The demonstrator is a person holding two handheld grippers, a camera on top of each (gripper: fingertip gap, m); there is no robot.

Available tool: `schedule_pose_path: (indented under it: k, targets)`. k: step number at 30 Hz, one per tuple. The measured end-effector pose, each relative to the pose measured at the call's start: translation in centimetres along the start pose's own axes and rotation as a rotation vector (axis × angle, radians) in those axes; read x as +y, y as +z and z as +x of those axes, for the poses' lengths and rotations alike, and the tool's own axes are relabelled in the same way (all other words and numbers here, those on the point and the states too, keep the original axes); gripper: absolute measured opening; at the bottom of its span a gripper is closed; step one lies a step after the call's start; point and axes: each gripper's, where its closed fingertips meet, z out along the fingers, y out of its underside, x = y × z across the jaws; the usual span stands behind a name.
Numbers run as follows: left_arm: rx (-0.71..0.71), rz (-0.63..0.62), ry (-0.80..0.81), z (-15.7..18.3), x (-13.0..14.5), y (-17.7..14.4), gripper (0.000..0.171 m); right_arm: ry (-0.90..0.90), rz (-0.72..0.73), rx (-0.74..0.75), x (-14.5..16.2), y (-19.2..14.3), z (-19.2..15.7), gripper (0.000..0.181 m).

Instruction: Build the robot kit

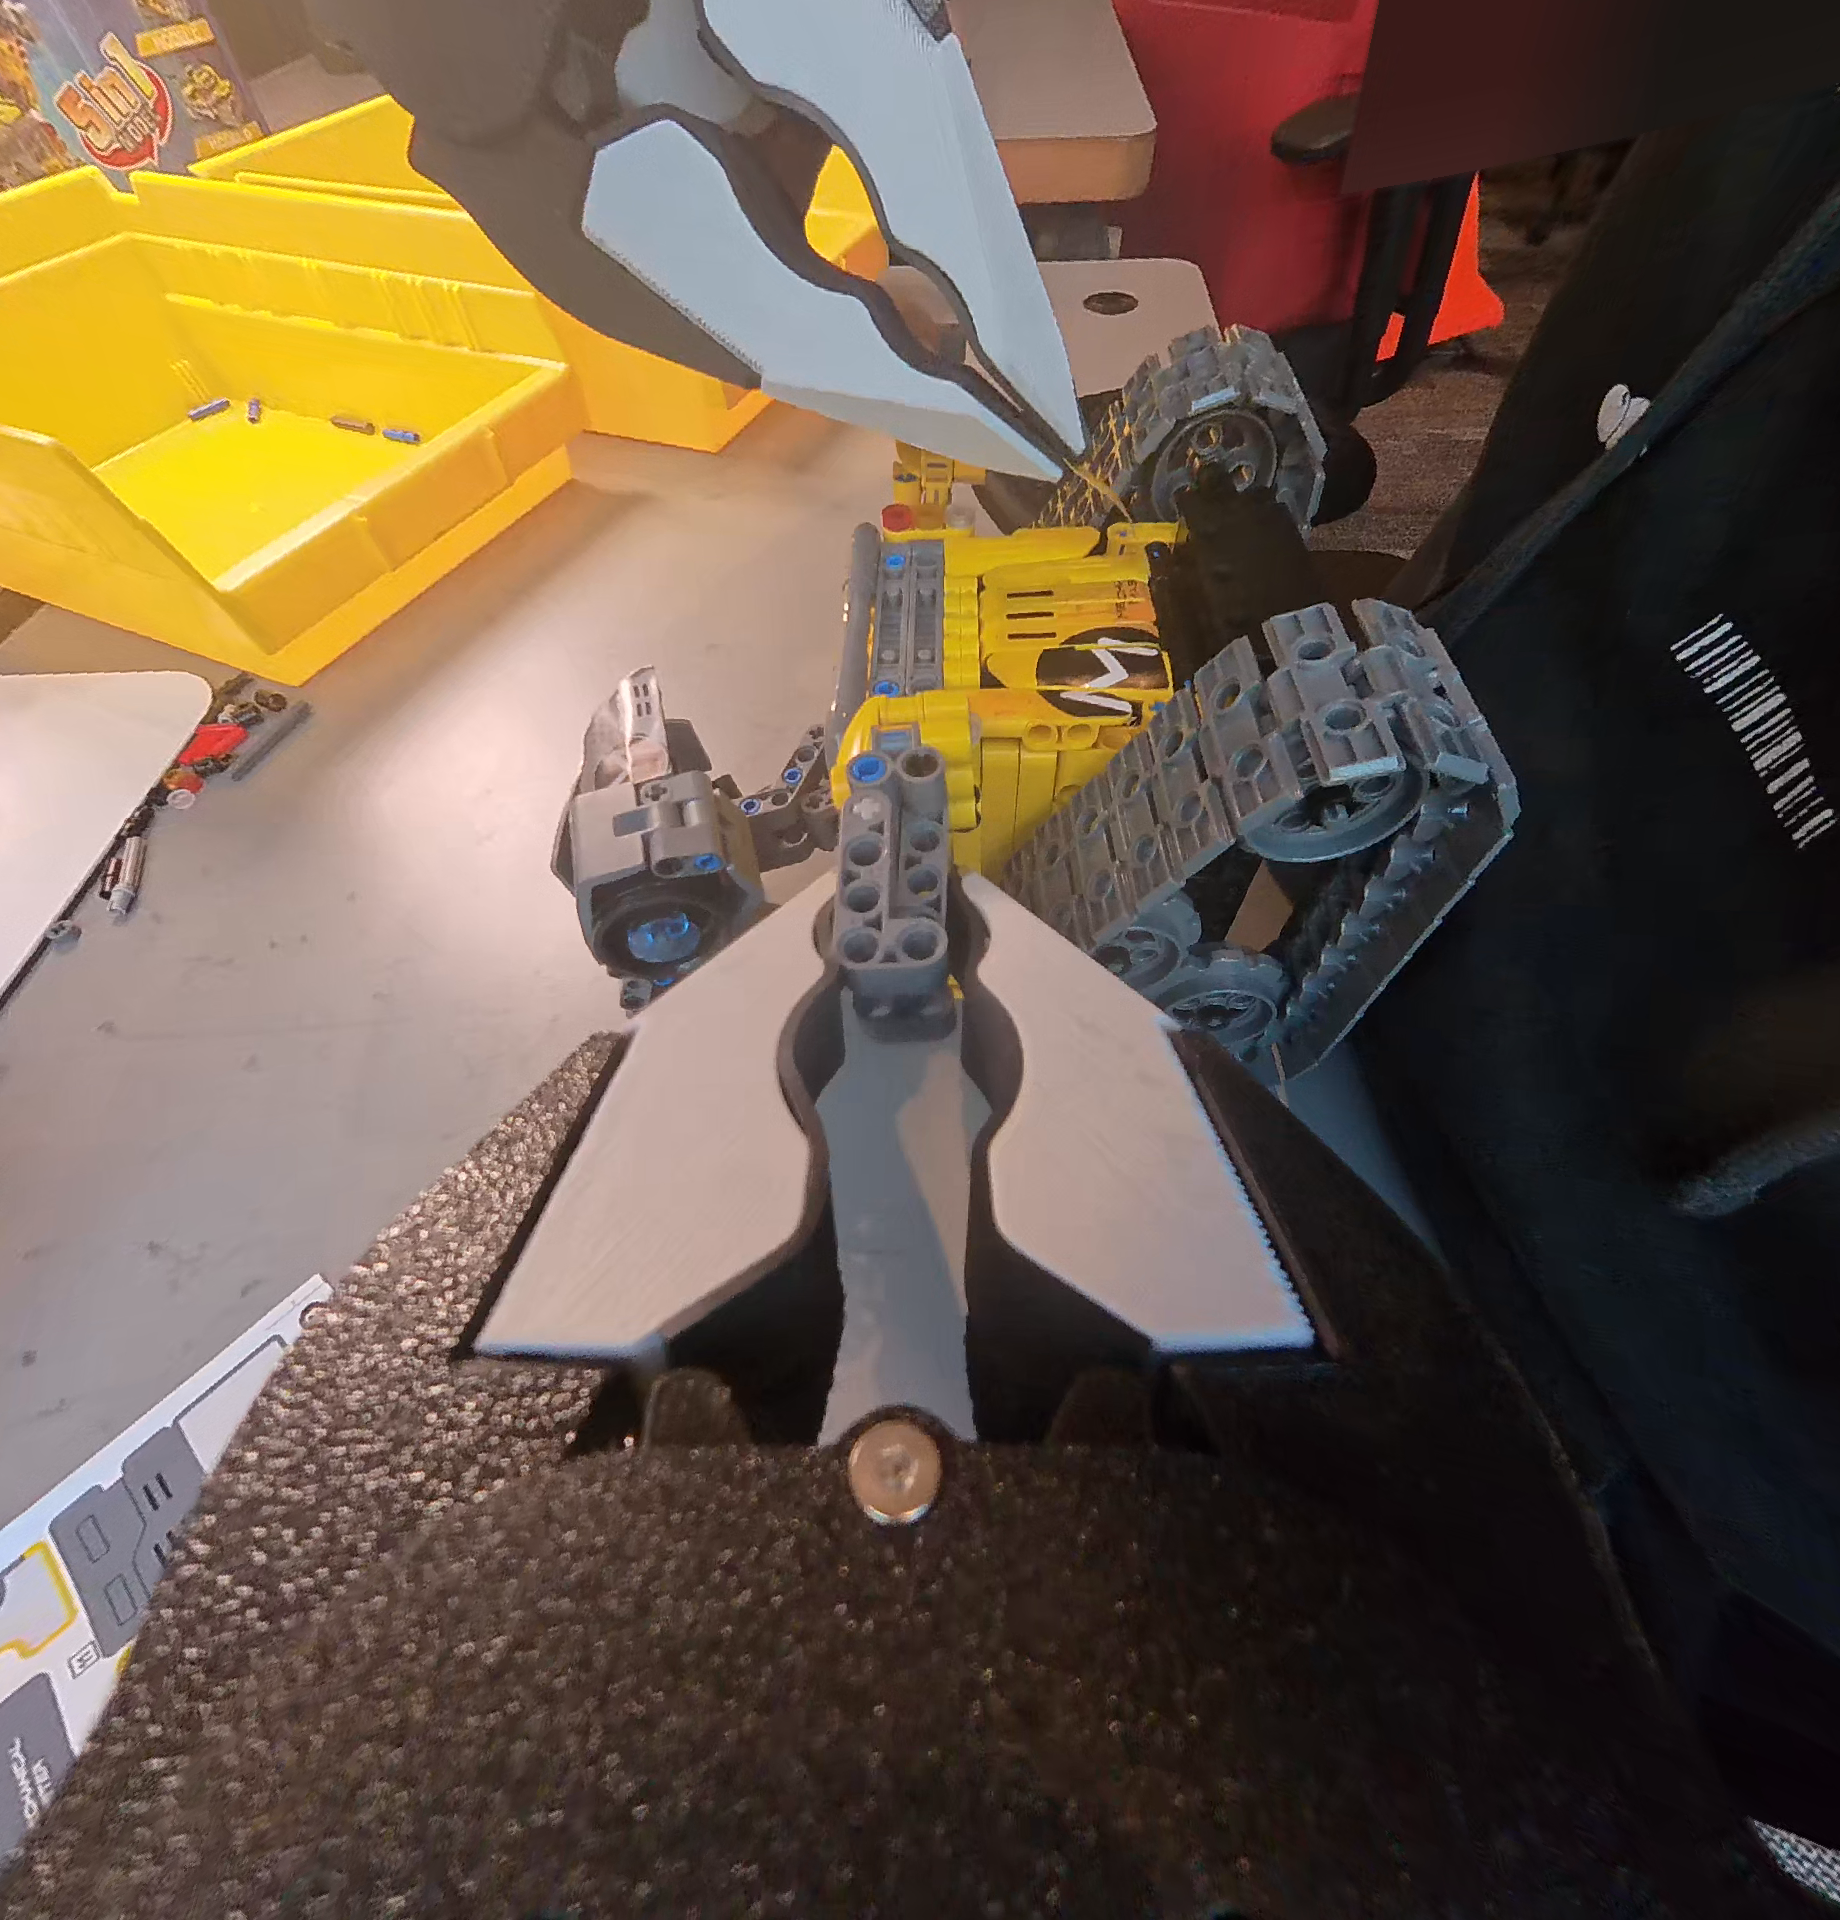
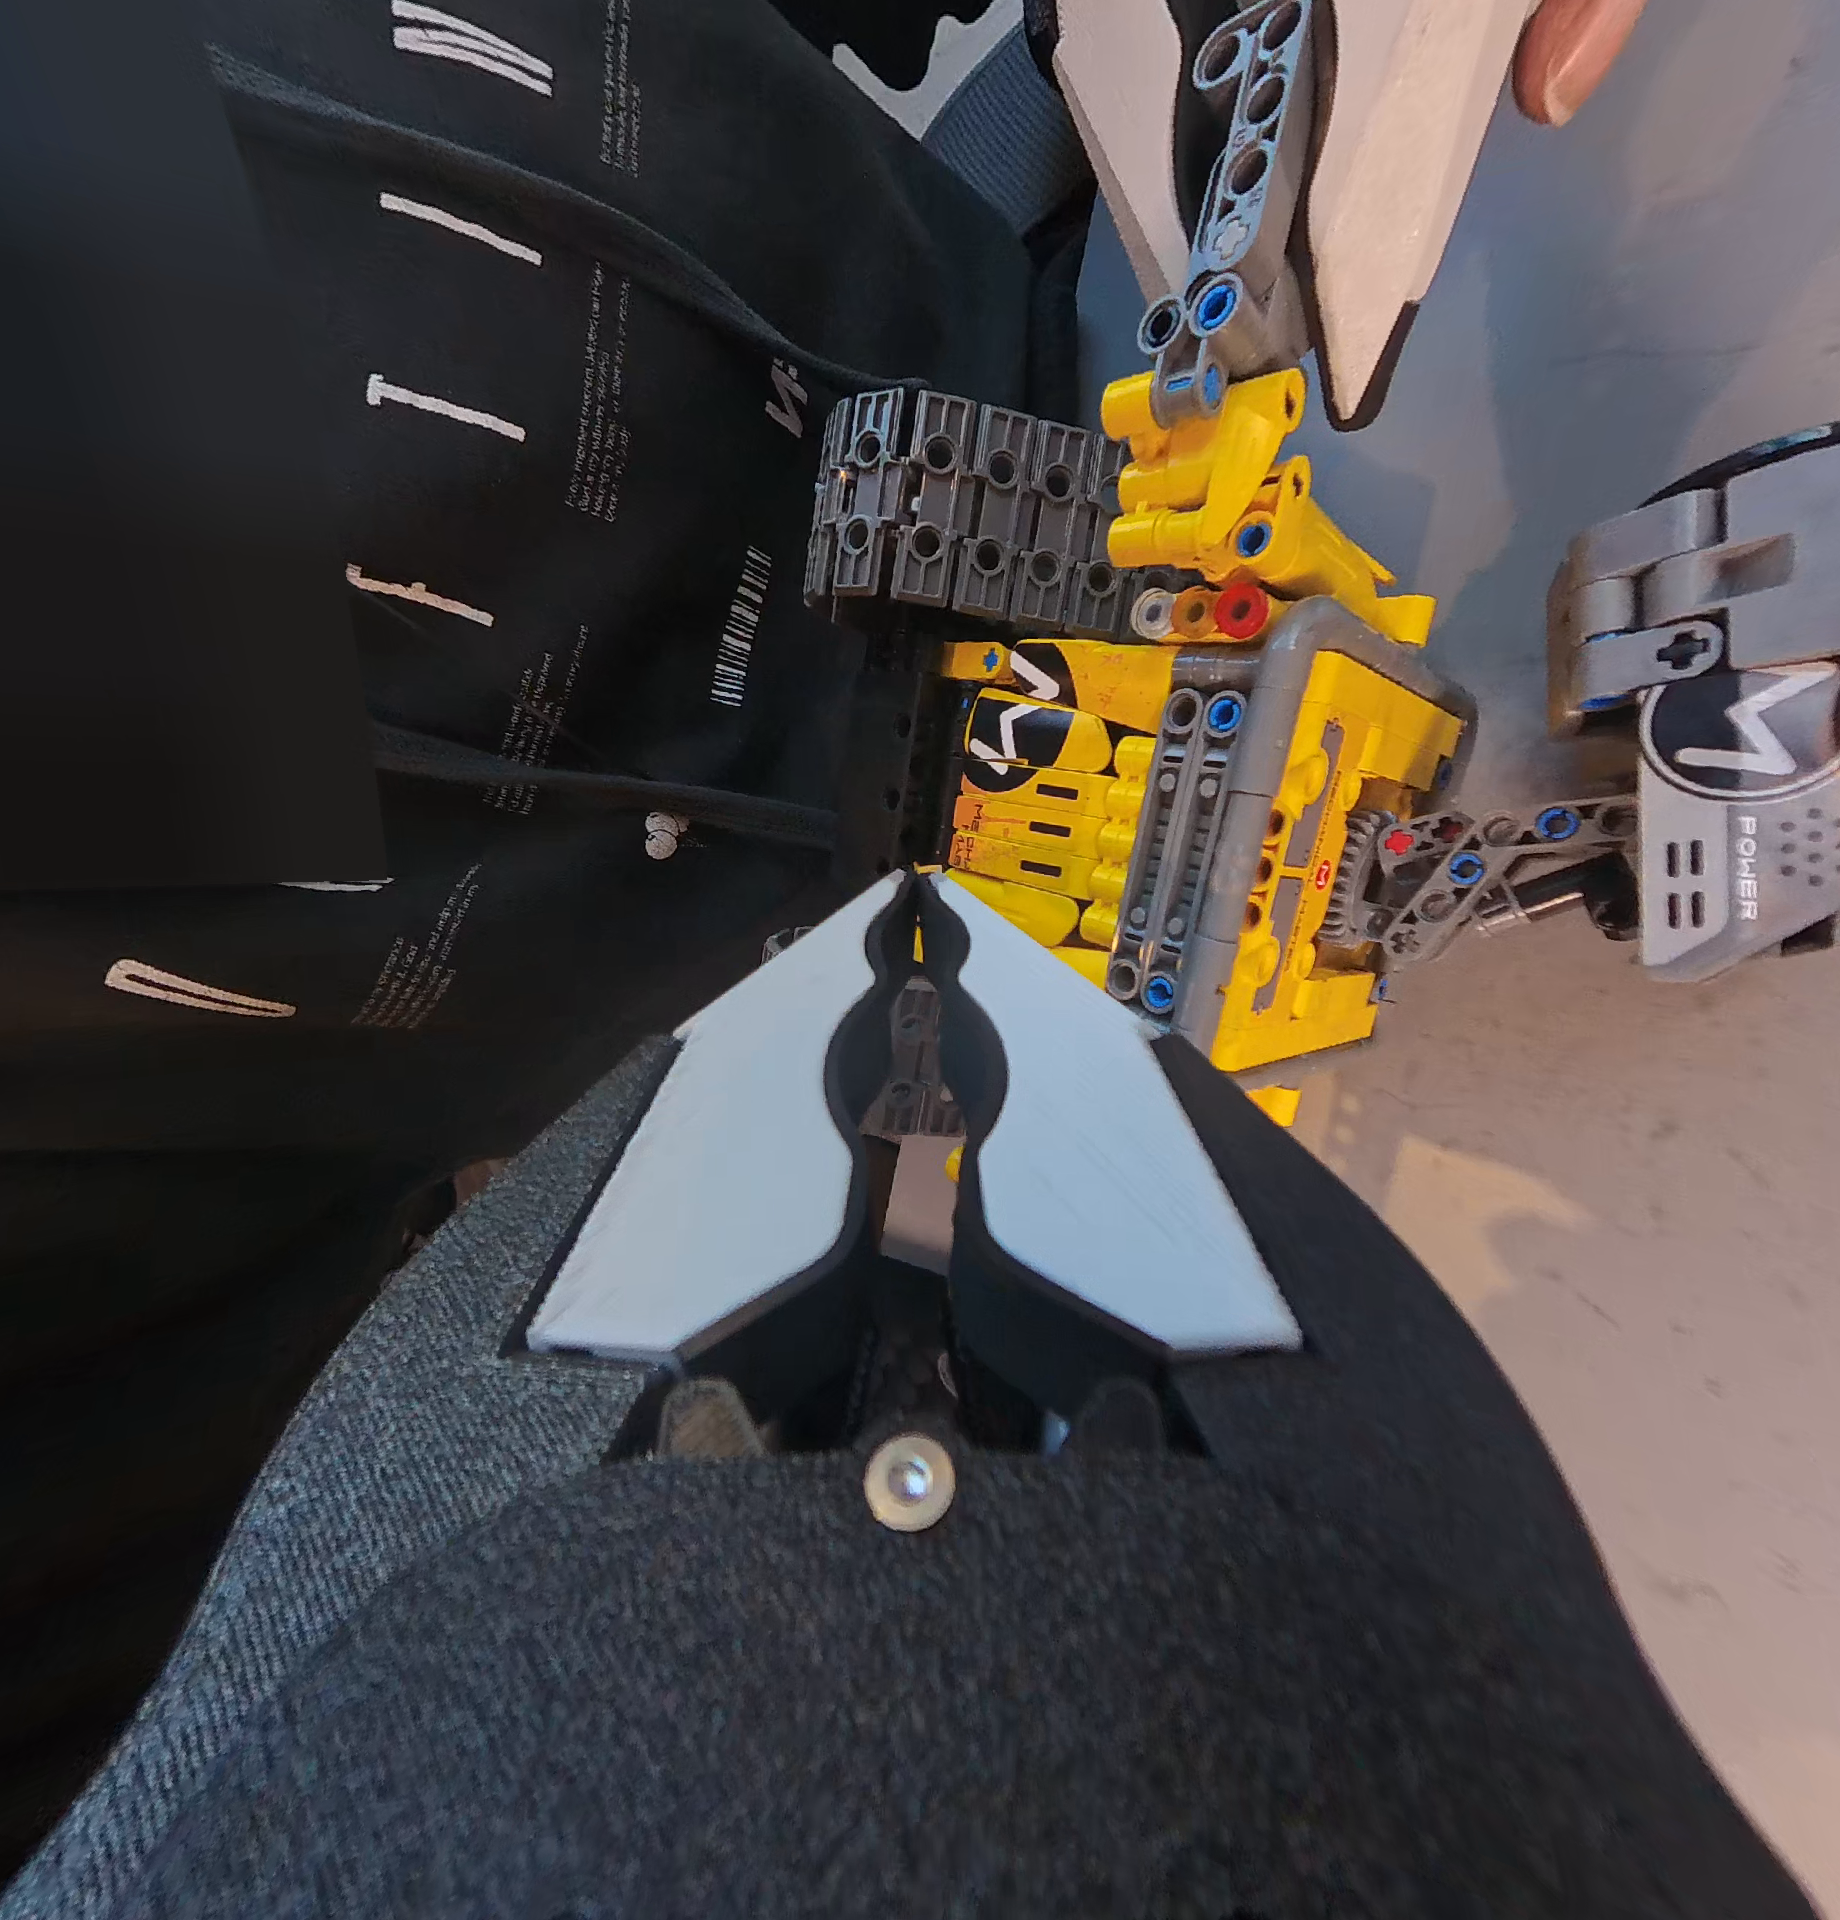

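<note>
Grey beam [image 1: 892, 883] half-hidden in left tool [image 1: 892, 904]

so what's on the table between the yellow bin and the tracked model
In the left wrist view, mostly bare grey tabletop lies between the yellow bin and the tracked model; only the model's grey motor block sits there, close beside it.

Left tongs [image 1: 900, 914]: two pale grey, ridged plastic fingers [image 1: 677, 1174] with wavy black inner edges, wide at the root and narrowing to points. They sit in a black speckled housing [image 1: 791, 1662] with one round silver screw [image 1: 892, 1472] at centre. Right tongs [image 2: 918, 883]: the same build, grey woven-looking housing [image 2: 895, 1714], one silver screw [image 2: 908, 1483]. The person wears a black garment [image 2: 324, 520] printed with white bars, fine lettering and a barcode mark.
</note>
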Motion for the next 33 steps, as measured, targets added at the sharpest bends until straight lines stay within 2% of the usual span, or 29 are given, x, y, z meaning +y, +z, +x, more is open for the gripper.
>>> schedule_pose_path:
  k: [33]
  targets:
    - [0.003, 0.013, -0.008, 0.3, 0.2, 0.1, 0.015, 0.087, -0.004, 0.149, 0.2, -0.1, 1.6, 0.000]
